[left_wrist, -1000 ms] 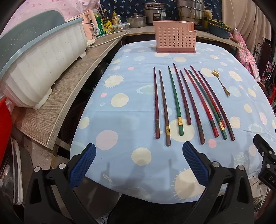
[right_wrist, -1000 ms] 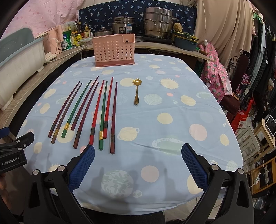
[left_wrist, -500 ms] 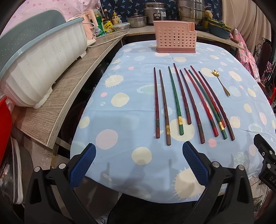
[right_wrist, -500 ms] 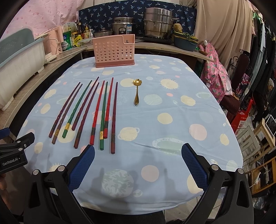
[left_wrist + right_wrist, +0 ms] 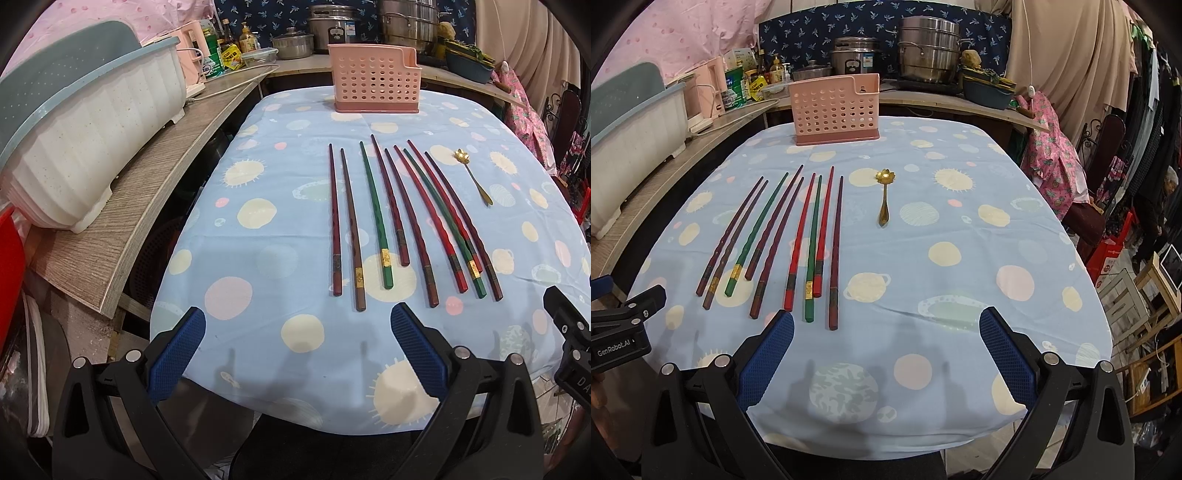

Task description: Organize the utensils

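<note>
Both tools sit at the near edge of the oval table under a pale blue cloth printed with planets and suns (image 5: 960,236), nothing held. The left gripper (image 5: 297,349) has its blue-padded fingers spread wide apart over bare cloth; the right gripper (image 5: 886,350) is the same, fingers wide and empty. The work lies ahead of them: a row of nine long lacquered chopsticks in dark red, brown and green with gold bands (image 5: 402,218), side by side with handles toward the camera, tips pointing at the far end. Some lie close or crossing on the right side of the row; whether they actually touch I cannot tell. Just to the right of the row, apart from it, rests a small gold spoon with a flower-shaped bowl (image 5: 884,199). At the far end of the table stands the pink perforated plastic utensil holder (image 5: 375,79), upright, and nothing shows above its rim. Judgement: the task is at its start, no utensil yet picked, the step in hand being approach and choice of first item. Next move likely calls for lowering one gripper to a chopstick's thick handle end, closing across its narrow width, lifting clear of neighbours, then carrying it far forward and dropping it upright into the holder. Thin sticks flat on cloth may roll or slip.
</note>
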`<move>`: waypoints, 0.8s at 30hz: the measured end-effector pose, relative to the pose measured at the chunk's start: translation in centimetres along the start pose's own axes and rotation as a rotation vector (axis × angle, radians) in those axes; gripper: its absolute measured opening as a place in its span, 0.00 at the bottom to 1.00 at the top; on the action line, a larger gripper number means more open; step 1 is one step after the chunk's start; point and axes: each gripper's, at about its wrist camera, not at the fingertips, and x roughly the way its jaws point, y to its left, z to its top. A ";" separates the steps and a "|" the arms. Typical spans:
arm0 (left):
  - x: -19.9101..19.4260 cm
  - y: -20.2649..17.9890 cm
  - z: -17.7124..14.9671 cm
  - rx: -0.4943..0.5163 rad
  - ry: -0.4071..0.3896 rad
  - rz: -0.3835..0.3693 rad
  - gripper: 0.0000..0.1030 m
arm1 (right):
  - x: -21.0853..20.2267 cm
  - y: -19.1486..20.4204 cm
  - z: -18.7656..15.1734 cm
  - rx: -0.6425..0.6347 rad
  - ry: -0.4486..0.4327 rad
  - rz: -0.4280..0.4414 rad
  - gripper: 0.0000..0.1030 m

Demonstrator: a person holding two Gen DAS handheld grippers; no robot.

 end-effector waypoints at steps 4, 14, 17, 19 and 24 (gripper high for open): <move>0.0 0.0 0.0 -0.001 -0.001 -0.001 0.93 | 0.0 0.0 0.0 0.000 -0.002 0.000 0.94; 0.1 0.2 0.1 -0.007 0.002 -0.006 0.93 | 0.1 0.2 0.2 0.000 -0.005 0.002 0.94; 0.3 0.4 0.3 -0.013 0.005 -0.009 0.93 | 0.1 0.2 0.2 0.001 -0.005 0.002 0.94; 0.6 0.6 0.5 -0.015 0.007 -0.010 0.93 | 0.2 -0.1 0.1 0.004 -0.003 0.005 0.94; 2.1 1.1 0.9 -0.030 0.026 -0.021 0.90 | 0.8 -0.4 0.2 0.008 0.005 0.010 0.94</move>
